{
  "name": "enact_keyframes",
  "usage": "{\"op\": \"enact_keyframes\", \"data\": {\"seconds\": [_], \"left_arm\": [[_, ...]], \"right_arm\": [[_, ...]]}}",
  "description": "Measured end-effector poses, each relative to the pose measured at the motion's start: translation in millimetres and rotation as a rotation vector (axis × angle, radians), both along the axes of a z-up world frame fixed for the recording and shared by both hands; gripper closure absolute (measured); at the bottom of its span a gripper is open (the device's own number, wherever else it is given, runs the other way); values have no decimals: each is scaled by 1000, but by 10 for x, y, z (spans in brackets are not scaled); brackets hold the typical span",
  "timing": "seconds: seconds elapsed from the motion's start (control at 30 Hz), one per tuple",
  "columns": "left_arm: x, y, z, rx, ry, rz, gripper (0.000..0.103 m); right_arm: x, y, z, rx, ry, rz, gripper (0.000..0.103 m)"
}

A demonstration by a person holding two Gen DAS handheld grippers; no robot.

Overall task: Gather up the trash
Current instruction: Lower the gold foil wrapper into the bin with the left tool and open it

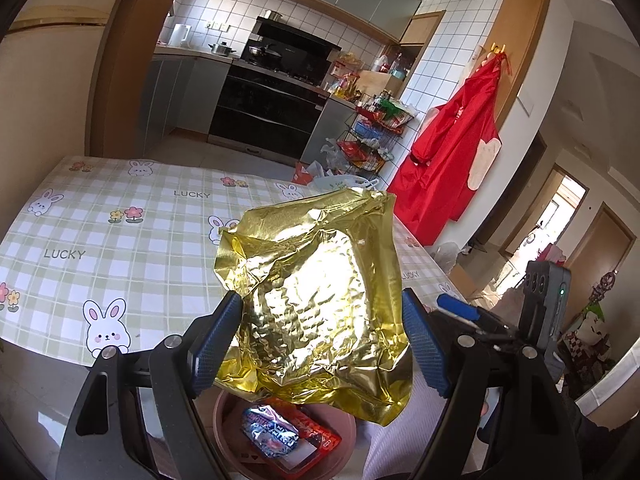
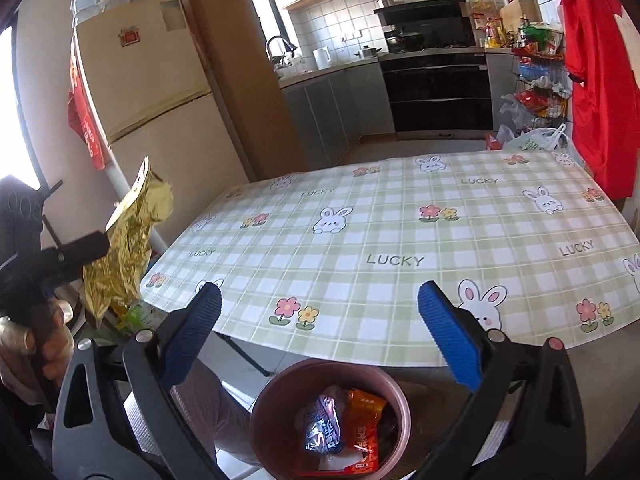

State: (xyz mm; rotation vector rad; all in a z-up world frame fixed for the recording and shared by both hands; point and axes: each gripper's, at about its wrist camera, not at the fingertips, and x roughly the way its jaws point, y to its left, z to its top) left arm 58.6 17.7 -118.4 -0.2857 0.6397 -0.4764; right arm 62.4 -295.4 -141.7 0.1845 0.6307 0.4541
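Observation:
A crumpled gold foil bag (image 1: 320,280) fills the gap of my left gripper (image 1: 322,298); both blue pads press on its sides, so it hangs upright in the grip. Just below it stands a round pink bin (image 1: 224,408) with a silver-blue wrapper (image 1: 272,432) and an orange wrapper (image 1: 320,436) inside. In the right wrist view the same bin (image 2: 276,392) sits at the table's near edge, under my right gripper (image 2: 320,292), which stands wide open with nothing between its fingers. The gold bag (image 2: 124,240) shows at the far left there, off the table's left side.
A table with a green checked bunny cloth (image 2: 400,232) stretches ahead of the bin. A beige fridge (image 2: 152,92) stands at the left, a red apron (image 1: 452,148) and a wire rack (image 1: 372,136) at the right. A person's light trouser leg (image 2: 204,408) lies beside the bin.

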Motion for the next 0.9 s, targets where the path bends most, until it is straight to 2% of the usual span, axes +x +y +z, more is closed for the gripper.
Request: {"op": "enact_keyframes", "data": {"seconds": [0.27, 0.9], "left_arm": [[69, -299, -216, 44, 46, -91, 25], [147, -714, -545, 99, 150, -232, 24]], "right_arm": [[-27, -207, 112, -22, -64, -53, 6], [47, -447, -68, 3, -14, -110, 6]]}}
